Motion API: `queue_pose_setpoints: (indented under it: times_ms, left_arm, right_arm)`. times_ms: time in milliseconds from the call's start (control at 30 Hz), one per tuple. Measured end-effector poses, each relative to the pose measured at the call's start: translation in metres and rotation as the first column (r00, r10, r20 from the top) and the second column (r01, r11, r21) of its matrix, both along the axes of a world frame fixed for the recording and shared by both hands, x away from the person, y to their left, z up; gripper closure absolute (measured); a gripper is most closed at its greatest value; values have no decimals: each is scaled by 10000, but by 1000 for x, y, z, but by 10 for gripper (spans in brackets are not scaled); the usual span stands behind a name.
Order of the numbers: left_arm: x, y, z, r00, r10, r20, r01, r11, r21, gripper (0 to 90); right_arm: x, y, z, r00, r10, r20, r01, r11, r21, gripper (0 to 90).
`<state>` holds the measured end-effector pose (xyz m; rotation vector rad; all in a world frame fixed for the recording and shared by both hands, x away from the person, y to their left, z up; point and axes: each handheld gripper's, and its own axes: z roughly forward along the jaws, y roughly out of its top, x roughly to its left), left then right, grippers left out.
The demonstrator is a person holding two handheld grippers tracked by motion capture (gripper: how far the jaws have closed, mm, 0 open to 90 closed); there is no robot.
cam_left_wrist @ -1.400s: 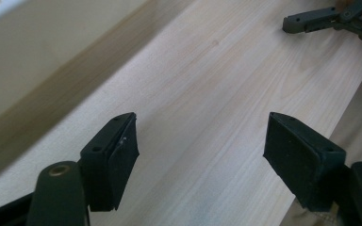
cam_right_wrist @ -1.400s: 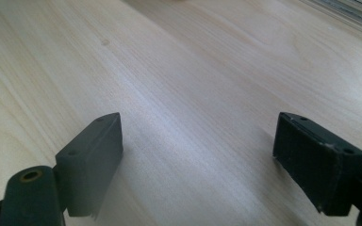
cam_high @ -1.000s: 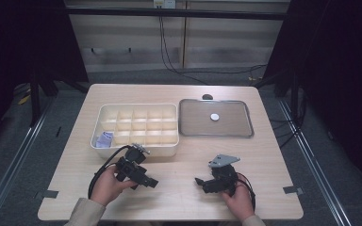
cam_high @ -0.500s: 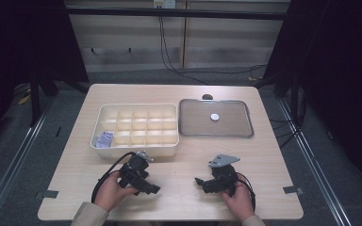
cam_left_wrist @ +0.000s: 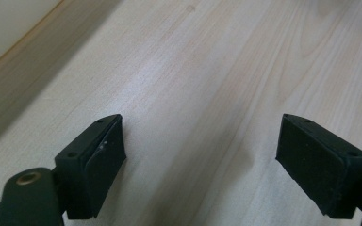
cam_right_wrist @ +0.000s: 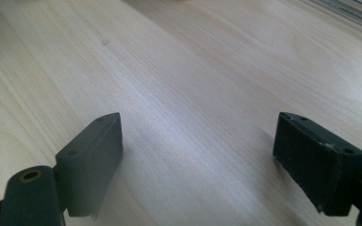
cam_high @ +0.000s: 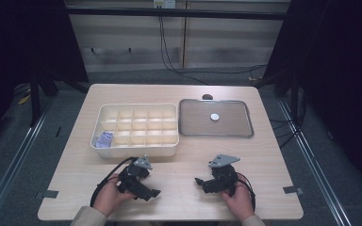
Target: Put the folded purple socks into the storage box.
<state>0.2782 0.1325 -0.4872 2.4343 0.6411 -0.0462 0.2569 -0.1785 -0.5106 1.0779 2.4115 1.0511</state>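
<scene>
My left gripper (cam_high: 152,193) lies low over the wooden table (cam_high: 179,197) near its front edge, pointing right, held by a hand. In the left gripper view its jaws have just been opening and now stand wide apart (cam_left_wrist: 200,160) with bare wood between them. My right gripper (cam_high: 199,181) sits to the right of it, pointing left, also in a hand. Its jaws are wide open (cam_right_wrist: 198,160) over bare wood, holding nothing.
A white compartment box (cam_high: 136,147) stands behind the left gripper, with a small purple-white item (cam_high: 104,140) in its near left cell. To the right of the box is a metal tray (cam_high: 235,122) holding a white disc (cam_high: 214,116). A dark small object (cam_high: 207,97) lies at the far edge.
My left gripper has drawn back from the white box toward the table's front edge and sunk lower. The right gripper has stayed where it was.
</scene>
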Motion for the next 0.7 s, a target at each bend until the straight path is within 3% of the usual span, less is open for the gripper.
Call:
queue_pose_setpoints:
  times_ms: [300,500,700]
  left_arm:
    - [-8,7,-7,9953,-302,925,346,9983,-468,148]
    - [-14,6,-11,9820,-796,1711,828,9965,-112,121]
    - [-17,8,-15,9811,-615,1837,729,9958,-558,97]
  right_arm:
    - [0,0,0,10000,-15,-2,15,10000,9,162]
    - [0,0,0,10000,-15,-6,15,10000,14,162]
    - [0,0,0,10000,-10,0,10,10000,11,162]
